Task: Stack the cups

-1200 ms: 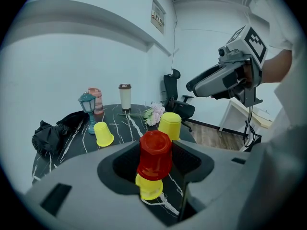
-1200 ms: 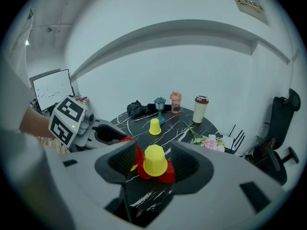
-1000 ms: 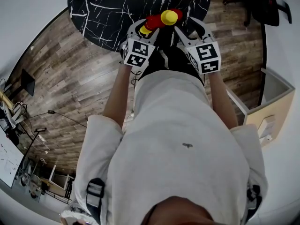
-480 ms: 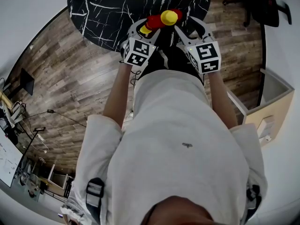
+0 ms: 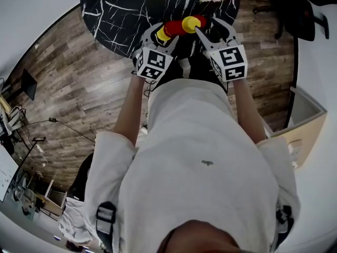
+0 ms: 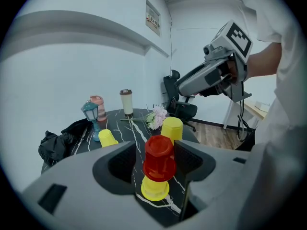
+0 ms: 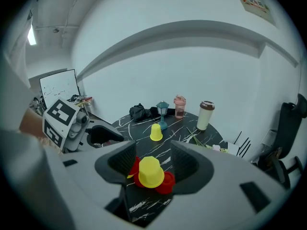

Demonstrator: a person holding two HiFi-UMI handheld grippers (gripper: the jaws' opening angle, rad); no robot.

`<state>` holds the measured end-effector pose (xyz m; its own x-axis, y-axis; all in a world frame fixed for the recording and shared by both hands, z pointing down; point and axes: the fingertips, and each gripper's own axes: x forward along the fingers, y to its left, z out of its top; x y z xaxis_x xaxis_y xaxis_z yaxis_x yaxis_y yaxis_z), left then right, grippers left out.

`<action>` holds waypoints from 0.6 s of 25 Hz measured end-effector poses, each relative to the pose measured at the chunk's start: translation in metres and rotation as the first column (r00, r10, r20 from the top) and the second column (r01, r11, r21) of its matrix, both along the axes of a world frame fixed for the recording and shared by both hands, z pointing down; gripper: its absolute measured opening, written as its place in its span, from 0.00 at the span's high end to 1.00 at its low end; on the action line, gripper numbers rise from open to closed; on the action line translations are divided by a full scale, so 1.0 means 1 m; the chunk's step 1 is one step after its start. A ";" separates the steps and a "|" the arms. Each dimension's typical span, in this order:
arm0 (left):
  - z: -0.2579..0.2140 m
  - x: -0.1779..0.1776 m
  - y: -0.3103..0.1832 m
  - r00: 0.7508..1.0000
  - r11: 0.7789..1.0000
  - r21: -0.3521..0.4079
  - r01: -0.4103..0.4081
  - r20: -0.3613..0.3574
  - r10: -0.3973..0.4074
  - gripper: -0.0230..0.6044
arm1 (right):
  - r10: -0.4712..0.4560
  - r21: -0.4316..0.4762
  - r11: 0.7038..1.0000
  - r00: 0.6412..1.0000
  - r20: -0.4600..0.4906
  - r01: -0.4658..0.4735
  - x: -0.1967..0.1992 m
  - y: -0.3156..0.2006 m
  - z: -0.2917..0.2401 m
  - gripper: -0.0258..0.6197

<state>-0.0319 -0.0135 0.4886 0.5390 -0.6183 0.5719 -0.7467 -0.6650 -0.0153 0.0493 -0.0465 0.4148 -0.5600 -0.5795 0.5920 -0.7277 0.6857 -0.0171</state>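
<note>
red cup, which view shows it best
The left gripper view: the red cup shows whole and close, mid-frame. In the right gripper view a yellow cup hides most of it; the head view shows it small.

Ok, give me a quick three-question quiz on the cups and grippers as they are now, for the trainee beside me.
1. True or false: the red cup between the left gripper's jaws sits on a blue cup.
2. How many yellow cups show in the left gripper view? A one, B two, C three.
3. Fill in: the right gripper, with a yellow cup between its jaws, is ___.
Key:
1. False. It sits on a yellow cup.
2. C. One is under the red cup, one behind it, and one by the lantern.
3. Open. The jaws stand clear of the cup.
</note>
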 end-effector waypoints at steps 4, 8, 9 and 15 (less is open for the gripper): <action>-0.016 -0.001 -0.005 0.999 0.999 0.031 0.039 -0.037 -0.038 0.59 | -0.051 0.006 0.999 0.999 0.011 0.051 -0.004 -0.018 -0.003 0.60; -0.027 0.001 -0.009 0.990 0.994 0.021 0.111 -0.089 -0.109 0.59 | -0.112 0.007 0.994 0.994 0.019 0.112 -0.007 -0.038 -0.006 0.60; -0.031 0.001 -0.010 0.986 0.991 0.020 0.133 -0.104 -0.131 0.59 | -0.129 0.006 0.992 0.991 0.022 0.129 -0.008 -0.043 -0.006 0.60; -0.048 -0.003 -0.019 0.960 0.967 0.018 0.256 -0.126 -0.251 0.59 | -0.233 -0.003 0.972 0.971 0.052 0.234 -0.020 -0.073 -0.004 0.60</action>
